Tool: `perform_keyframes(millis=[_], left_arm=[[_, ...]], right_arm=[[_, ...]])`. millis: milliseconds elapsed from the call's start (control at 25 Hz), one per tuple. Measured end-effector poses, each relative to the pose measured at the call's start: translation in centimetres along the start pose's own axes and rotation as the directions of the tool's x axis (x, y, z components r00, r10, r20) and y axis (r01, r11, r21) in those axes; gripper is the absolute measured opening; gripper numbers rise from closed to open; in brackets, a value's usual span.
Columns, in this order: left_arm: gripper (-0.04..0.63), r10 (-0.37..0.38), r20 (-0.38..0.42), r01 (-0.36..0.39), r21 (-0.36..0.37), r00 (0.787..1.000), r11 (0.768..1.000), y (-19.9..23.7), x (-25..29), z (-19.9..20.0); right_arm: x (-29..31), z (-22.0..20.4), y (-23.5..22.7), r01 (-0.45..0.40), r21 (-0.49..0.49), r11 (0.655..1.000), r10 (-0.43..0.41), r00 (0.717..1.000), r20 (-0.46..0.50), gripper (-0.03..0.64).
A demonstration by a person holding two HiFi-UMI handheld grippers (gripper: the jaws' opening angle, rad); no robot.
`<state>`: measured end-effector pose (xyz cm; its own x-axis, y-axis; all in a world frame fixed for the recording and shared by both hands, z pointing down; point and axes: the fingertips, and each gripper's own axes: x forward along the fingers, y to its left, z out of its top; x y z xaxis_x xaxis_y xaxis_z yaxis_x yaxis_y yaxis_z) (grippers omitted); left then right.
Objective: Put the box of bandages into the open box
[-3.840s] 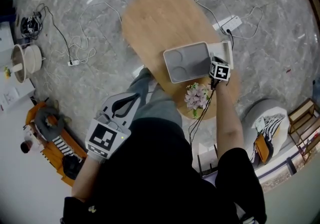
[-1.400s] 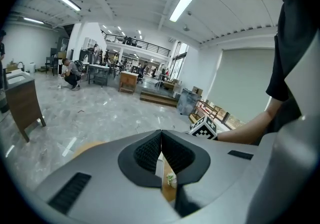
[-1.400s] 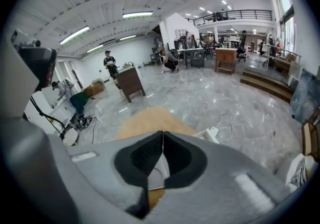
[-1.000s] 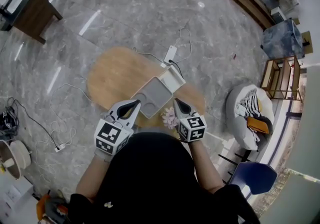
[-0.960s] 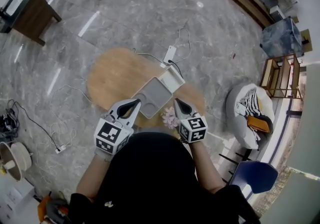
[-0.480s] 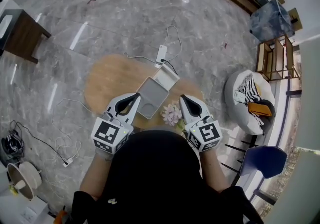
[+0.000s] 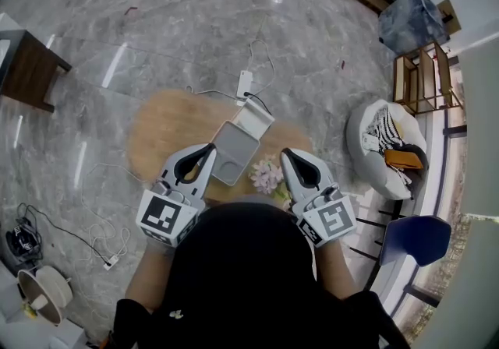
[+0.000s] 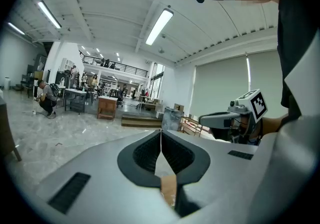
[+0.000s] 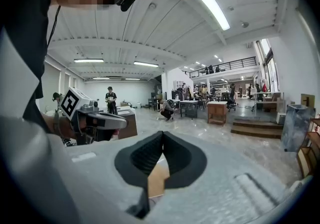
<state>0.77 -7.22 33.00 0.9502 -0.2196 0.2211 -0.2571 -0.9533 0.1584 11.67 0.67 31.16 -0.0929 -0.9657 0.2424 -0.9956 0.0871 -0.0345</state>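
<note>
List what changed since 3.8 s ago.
Right claw pulled back off the open box toward the body; left claw rose from the person's side. Both now sit level, side by side, shut and empty. No grab or release shows. Box, flowers and table unchanged.

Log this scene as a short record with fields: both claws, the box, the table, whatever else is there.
left: left claw shut, empty
right: right claw shut, empty
table: oval wooden table
box: light grey rectangular box on table, ahead of both claws
bandages: not visible
flowers: pink flower bunch at table's near edge
floor: white power strip beyond table
</note>
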Motion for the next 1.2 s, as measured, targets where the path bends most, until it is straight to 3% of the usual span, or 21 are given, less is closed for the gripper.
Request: perform_keyframes(millis=[280, 560, 1200], left_arm=[[0.011, 0.024, 0.006, -0.024, -0.002, 1.000, 1.000, 0.5, -1.0, 0.7], [0.011, -0.004, -0.004, 0.004, -0.032, 1.000, 0.999, 0.3, -1.1, 0.0], [0.011, -0.010, -0.010, 0.009, -0.024, 1.000, 1.000, 0.9, -0.6, -0.7]], right_arm=[[-0.4, 0.0, 0.8, 0.009, 0.000, 1.000, -0.009, 1.000, 0.017, -0.002], [-0.2, -0.8, 0.6, 0.028, 0.026, 0.999, -0.028, 1.000, -0.001, -0.001], [0.4, -1.5, 0.0, 0.047, 0.011, 0.999, -0.046, 0.998, -0.029, -0.002]])
